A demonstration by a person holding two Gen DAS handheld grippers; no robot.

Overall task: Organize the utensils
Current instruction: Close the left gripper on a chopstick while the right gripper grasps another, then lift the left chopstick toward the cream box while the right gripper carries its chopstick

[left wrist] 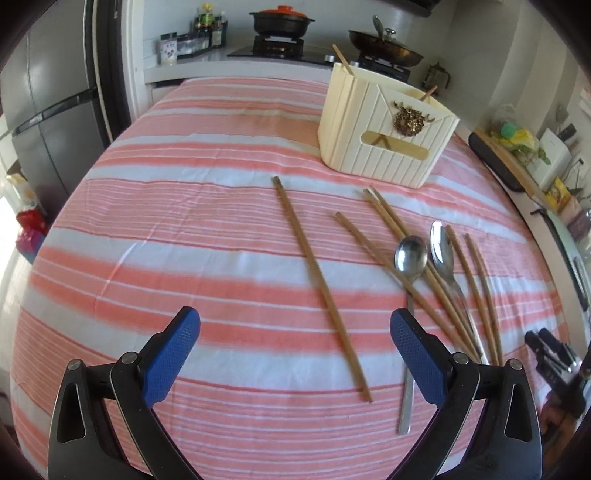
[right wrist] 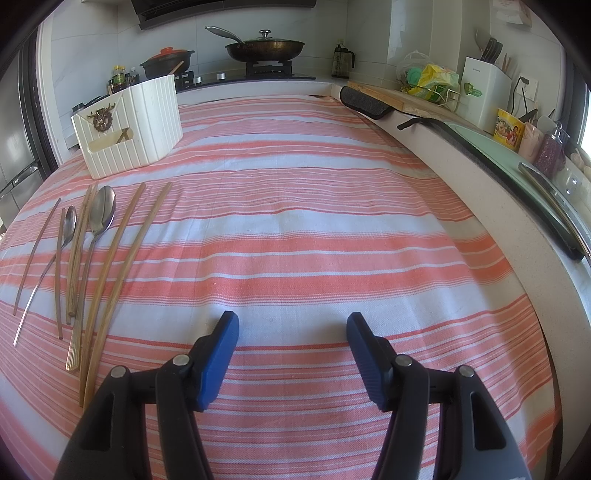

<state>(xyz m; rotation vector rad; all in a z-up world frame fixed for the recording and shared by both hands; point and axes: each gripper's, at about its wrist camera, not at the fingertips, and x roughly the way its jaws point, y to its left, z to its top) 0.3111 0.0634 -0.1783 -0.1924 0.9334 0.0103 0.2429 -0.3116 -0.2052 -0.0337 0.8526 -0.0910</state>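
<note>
A cream ribbed utensil holder (left wrist: 384,133) stands at the far side of the striped cloth, with chopsticks poking out of its top; it also shows in the right wrist view (right wrist: 129,129). Several wooden chopsticks lie loose on the cloth; one single chopstick (left wrist: 317,280) lies apart, just ahead of my left gripper (left wrist: 295,325), which is open and empty. Two metal spoons (left wrist: 410,254) (left wrist: 441,247) lie among the other chopsticks (left wrist: 424,280) to its right. My right gripper (right wrist: 291,325) is open and empty, with the spoons (right wrist: 101,214) and chopsticks (right wrist: 122,258) to its left.
The table wears a pink-and-white striped cloth (right wrist: 295,221). Behind it is a stove with a black pot (left wrist: 282,20) and a pan (right wrist: 266,48). A counter (right wrist: 480,177) with a knife block, tins and a sink borders the right side. A fridge (left wrist: 48,110) stands left.
</note>
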